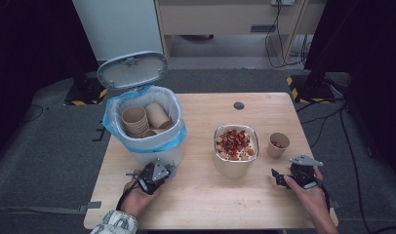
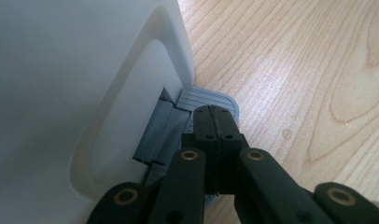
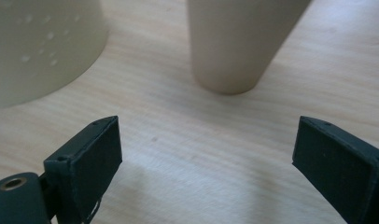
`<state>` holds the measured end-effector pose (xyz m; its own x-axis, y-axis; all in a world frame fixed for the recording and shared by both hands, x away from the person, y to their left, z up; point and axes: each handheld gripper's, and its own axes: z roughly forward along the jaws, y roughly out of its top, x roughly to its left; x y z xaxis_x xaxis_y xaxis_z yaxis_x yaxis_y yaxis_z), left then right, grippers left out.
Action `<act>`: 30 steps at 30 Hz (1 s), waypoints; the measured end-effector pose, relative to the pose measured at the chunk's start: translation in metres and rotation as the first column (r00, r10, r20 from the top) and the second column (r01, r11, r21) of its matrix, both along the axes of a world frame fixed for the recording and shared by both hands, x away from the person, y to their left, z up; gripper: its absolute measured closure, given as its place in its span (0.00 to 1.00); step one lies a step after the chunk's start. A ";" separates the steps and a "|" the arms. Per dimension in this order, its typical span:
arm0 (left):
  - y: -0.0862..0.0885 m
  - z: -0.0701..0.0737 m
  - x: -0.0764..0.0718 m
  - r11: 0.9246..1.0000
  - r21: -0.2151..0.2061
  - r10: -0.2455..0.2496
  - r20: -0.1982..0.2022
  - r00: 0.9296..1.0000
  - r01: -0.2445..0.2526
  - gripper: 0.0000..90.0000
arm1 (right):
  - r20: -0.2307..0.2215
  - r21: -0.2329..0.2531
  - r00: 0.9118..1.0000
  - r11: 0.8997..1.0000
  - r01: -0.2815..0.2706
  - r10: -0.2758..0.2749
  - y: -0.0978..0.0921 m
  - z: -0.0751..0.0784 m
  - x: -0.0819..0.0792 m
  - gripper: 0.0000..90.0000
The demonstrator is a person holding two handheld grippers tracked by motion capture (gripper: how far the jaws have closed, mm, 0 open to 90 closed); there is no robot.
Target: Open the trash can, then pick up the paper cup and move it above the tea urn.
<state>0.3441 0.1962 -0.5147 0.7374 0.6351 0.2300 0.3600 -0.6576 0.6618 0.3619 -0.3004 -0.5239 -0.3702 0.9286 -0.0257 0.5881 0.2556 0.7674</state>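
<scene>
A white pedal bin point(image 1: 152, 155) with a blue liner stands at the table's left, its lid point(image 1: 132, 69) raised. Several used paper cups point(image 1: 142, 119) lie inside it. My left gripper point(image 1: 169, 171) is shut, and its tips point(image 2: 215, 114) rest on the bin's grey foot pedal point(image 2: 225, 99) against the white bin wall point(image 2: 61, 93). A paper cup point(image 1: 278, 145) stands upright at the right with a few bits inside. My right gripper point(image 1: 278, 177) stands open just in front of that cup point(image 3: 239, 42), with nothing between its jaws point(image 3: 206, 154).
A cream bowl point(image 1: 235, 166) of mixed nuts and red fruit point(image 1: 234, 140) sits at mid-table, left of the cup; its wall point(image 3: 38, 46) shows in the right gripper view. The wooden table point(image 1: 206, 204) has a small round hole point(image 1: 239, 105) near its far edge.
</scene>
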 end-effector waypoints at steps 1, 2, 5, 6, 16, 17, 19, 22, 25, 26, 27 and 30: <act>0.000 0.000 0.000 1.000 0.000 0.000 0.000 1.000 0.000 1.00 | 0.008 -0.003 1.000 1.000 0.006 -0.006 -0.001 0.001 0.000 0.10; 0.000 0.000 0.000 1.000 -0.002 0.000 -0.001 1.000 0.000 1.00 | 0.019 -0.011 1.000 1.000 0.012 -0.011 -0.002 0.002 0.002 0.10; 0.000 0.000 0.000 1.000 -0.004 0.001 -0.002 1.000 -0.001 1.00 | 0.042 -0.001 0.999 1.000 0.024 -0.024 -0.004 0.004 0.005 0.09; 0.000 0.000 0.000 1.000 -0.005 0.001 -0.002 1.000 -0.001 1.00 | 0.047 0.007 0.999 1.000 0.026 -0.027 -0.004 0.005 0.005 0.09; 0.000 0.000 0.001 1.000 -0.007 0.000 -0.003 1.000 0.000 1.00 | 0.107 0.093 0.991 0.994 0.065 -0.074 0.000 0.022 0.021 0.07; 0.000 0.000 0.000 1.000 -0.006 0.000 -0.002 1.000 0.000 1.00 | 0.112 0.101 0.991 0.993 0.065 -0.076 0.002 0.022 0.026 0.07; 0.000 0.000 0.001 1.000 -0.011 0.003 -0.005 1.000 -0.003 1.00 | 0.113 0.109 0.991 0.992 0.064 -0.077 0.004 0.022 0.031 0.07; 0.001 0.000 0.001 1.000 -0.013 0.001 -0.004 1.000 -0.001 1.00 | 0.107 0.143 0.990 0.987 0.080 -0.095 0.007 0.018 0.040 0.07; 0.001 0.000 0.001 1.000 -0.013 0.000 -0.004 1.000 -0.001 1.00 | 0.110 0.143 0.988 0.985 0.093 -0.109 0.010 0.017 0.049 0.07; 0.001 0.000 0.001 1.000 -0.011 -0.002 -0.005 1.000 0.002 1.00 | 0.112 0.139 0.987 0.985 0.100 -0.116 0.011 0.017 0.051 0.08; 0.001 0.000 0.001 1.000 -0.011 -0.002 -0.005 1.000 0.002 1.00 | 0.119 0.139 0.985 0.984 0.110 -0.127 0.011 0.017 0.055 0.08; 0.001 0.000 0.001 1.000 -0.011 -0.002 -0.005 1.000 0.002 1.00 | 0.129 0.154 0.981 0.980 0.126 -0.147 0.012 0.014 0.061 0.09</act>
<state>0.3452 0.1972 -0.5150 0.7396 0.6364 0.2191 0.3620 -0.6506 0.6676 0.4226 -0.2886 -0.5097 -0.2418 0.9678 0.0703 0.4944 0.0605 0.8671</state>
